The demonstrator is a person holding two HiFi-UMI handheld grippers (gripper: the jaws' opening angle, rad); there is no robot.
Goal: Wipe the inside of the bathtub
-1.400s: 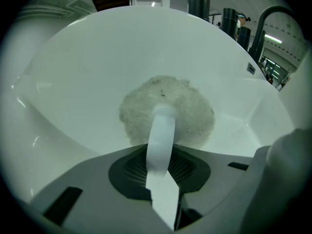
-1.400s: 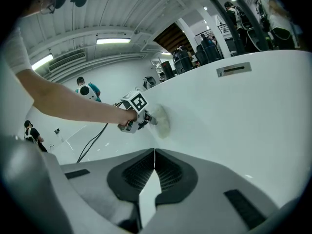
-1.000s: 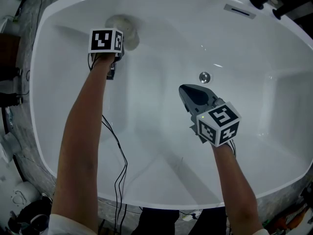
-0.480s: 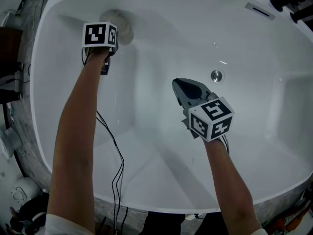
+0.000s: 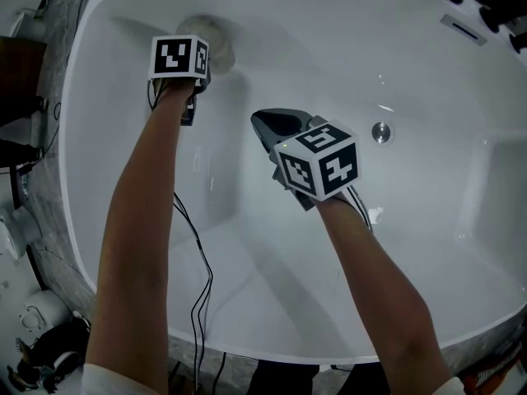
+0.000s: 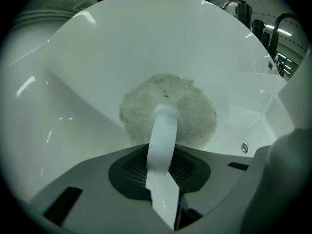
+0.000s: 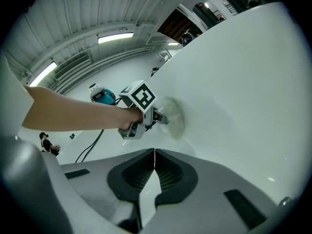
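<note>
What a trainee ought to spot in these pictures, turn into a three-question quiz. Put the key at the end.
1. True or false: the right gripper holds a cloth between its jaws.
2. Pick one. The round pad, gripped by its white handle in the left gripper, is pressed against: A, the inner wall of the bathtub; B, a tap; C, the floor outside the tub.
3. Fill the gap. In the head view, the round metal fitting lies to the ____ of the right gripper.

Key: 1 false, its jaws are shut on nothing; 2 A; 3 right.
</note>
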